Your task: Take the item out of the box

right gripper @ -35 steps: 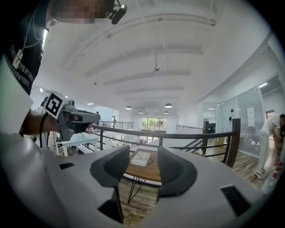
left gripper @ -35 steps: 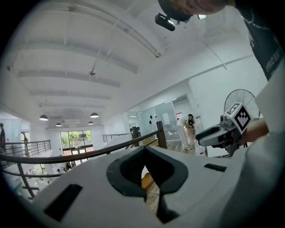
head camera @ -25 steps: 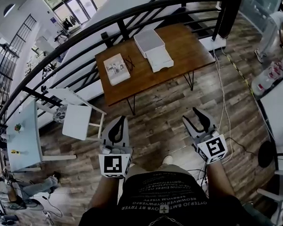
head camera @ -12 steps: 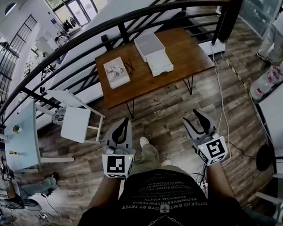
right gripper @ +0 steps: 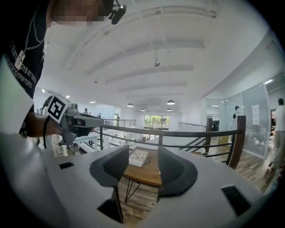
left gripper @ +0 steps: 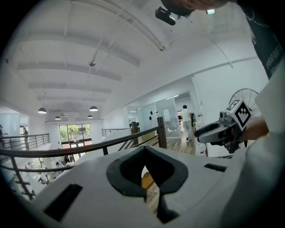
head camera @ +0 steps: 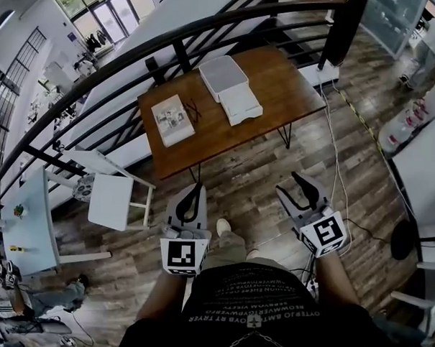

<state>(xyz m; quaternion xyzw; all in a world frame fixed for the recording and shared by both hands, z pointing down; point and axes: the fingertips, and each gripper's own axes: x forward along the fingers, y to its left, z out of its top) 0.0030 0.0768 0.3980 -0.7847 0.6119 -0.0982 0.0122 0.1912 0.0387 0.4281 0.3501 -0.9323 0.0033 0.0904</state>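
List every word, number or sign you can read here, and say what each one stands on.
No text here can be read with certainty.
Black T-shirt: rows of white print, too blurred to read.
White book on the brown wooden table: cover print too small to read.
Cubes on the left gripper and right gripper: square black-and-white markers, no letters.

On the table (head camera: 279, 82), the box (head camera: 223, 74) lies right of the book (head camera: 172, 120), the railing (head camera: 181, 57) behind them.
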